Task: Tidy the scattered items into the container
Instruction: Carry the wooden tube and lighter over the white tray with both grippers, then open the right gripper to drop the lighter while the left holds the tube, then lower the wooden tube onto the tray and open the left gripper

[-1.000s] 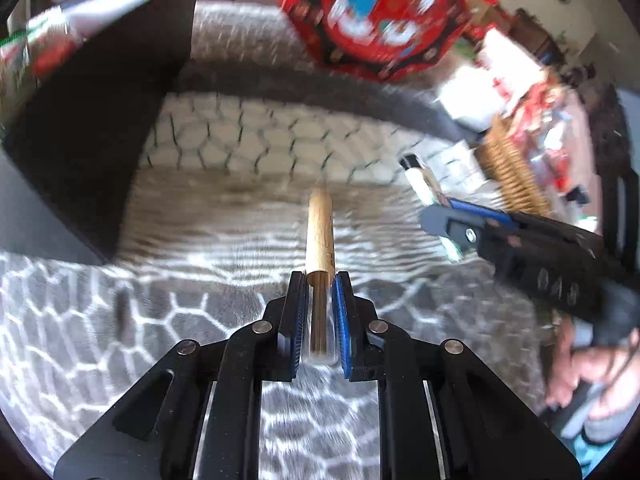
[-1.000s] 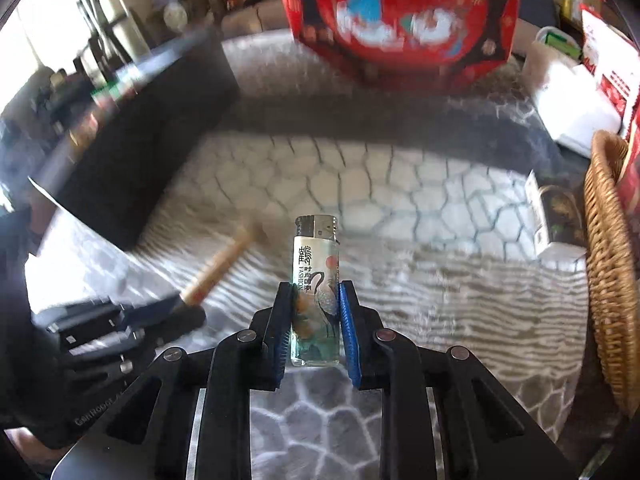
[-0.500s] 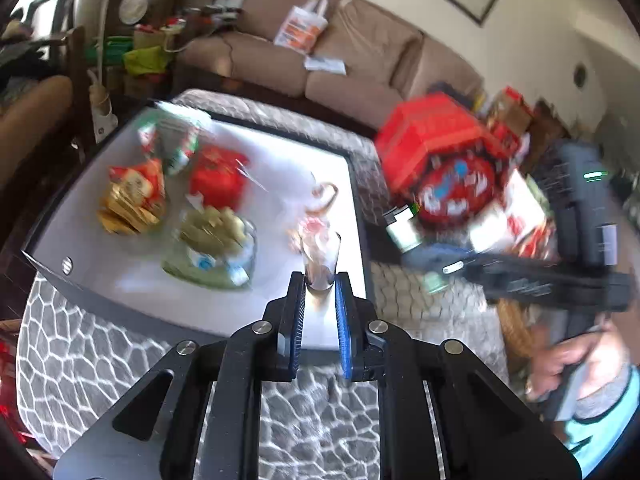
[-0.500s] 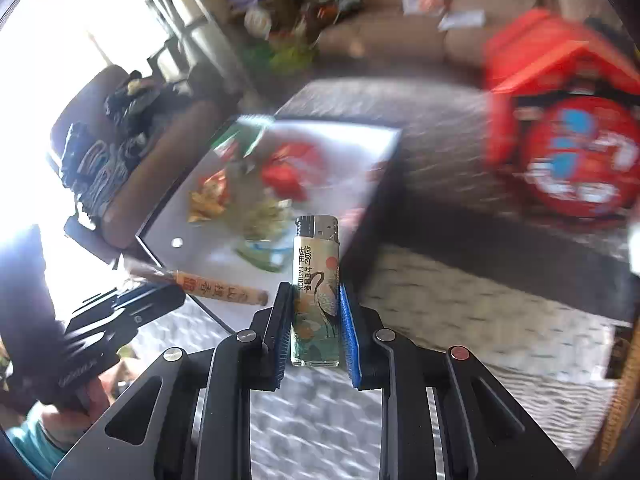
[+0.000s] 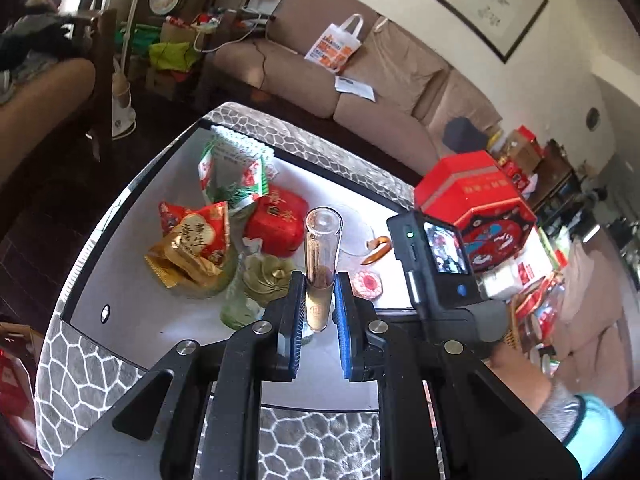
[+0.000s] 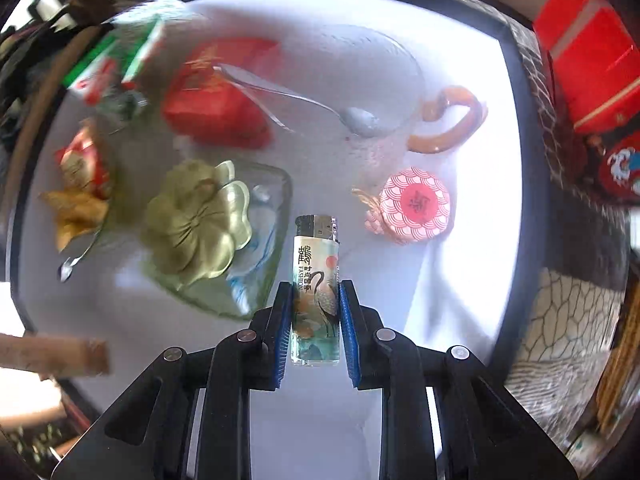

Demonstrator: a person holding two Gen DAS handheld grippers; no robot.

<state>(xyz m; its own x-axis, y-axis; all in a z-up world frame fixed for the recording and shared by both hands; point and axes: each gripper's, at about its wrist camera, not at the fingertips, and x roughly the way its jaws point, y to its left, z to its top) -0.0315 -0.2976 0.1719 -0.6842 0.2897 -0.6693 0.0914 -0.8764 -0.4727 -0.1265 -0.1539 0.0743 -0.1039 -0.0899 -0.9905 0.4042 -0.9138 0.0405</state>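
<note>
My left gripper [image 5: 316,312] is shut on a clear tube with a tan label [image 5: 320,264] and holds it end-on above the near edge of the white table [image 5: 132,296]. My right gripper [image 6: 316,308] is shut on a printed lighter [image 6: 316,280] and holds it upright over the table [image 6: 460,280], beside a glass dish [image 6: 264,248] with a gold flower lid [image 6: 196,220]. The tube's tan end [image 6: 52,354] shows at the left edge of the right wrist view. The back of the right gripper [image 5: 436,260] shows in the left wrist view.
On the table lie a red pouch [image 6: 216,100], snack packets [image 5: 192,240], a green and white bag [image 5: 232,172], a spoon [image 6: 304,100], an orange ring [image 6: 448,120] and a pink round tin [image 6: 416,204]. A red gift box [image 5: 472,196] stands right of the table. A sofa [image 5: 360,80] is behind.
Both grippers have risen from above the patterned rug to over the white table, each still holding its item. The right gripper now points down at the tabletop.
</note>
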